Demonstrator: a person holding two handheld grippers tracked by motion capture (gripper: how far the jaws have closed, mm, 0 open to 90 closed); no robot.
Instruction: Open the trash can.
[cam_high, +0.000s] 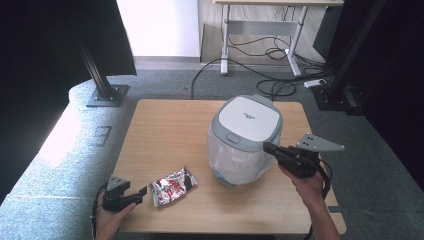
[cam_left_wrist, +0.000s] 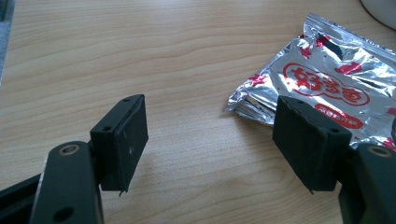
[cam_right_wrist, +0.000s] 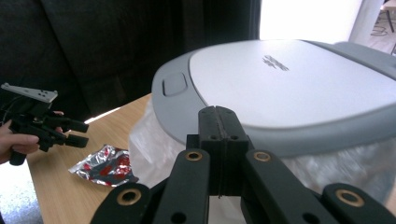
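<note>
A small bin with a grey and white lid (cam_high: 247, 120) (cam_right_wrist: 289, 84) and a clear bag liner (cam_high: 235, 162) stands right of the table's middle. My right gripper (cam_high: 266, 147) (cam_right_wrist: 219, 126) is shut with nothing between its jaws. Its tips are level with the lid's rim on the bin's right side. A crumpled silver and red snack packet (cam_high: 173, 186) (cam_left_wrist: 327, 88) (cam_right_wrist: 105, 165) lies flat near the front left. My left gripper (cam_high: 143, 193) (cam_left_wrist: 210, 123) rests low just left of the packet, open wide, with the packet's near corner by its right jaw.
The wooden table (cam_high: 165, 130) has its front edge close to both hands. On the floor behind it are a black stand base (cam_high: 106, 95), a desk frame (cam_high: 260, 30) and loose cables (cam_high: 280, 85). Dark curtains hang at both sides.
</note>
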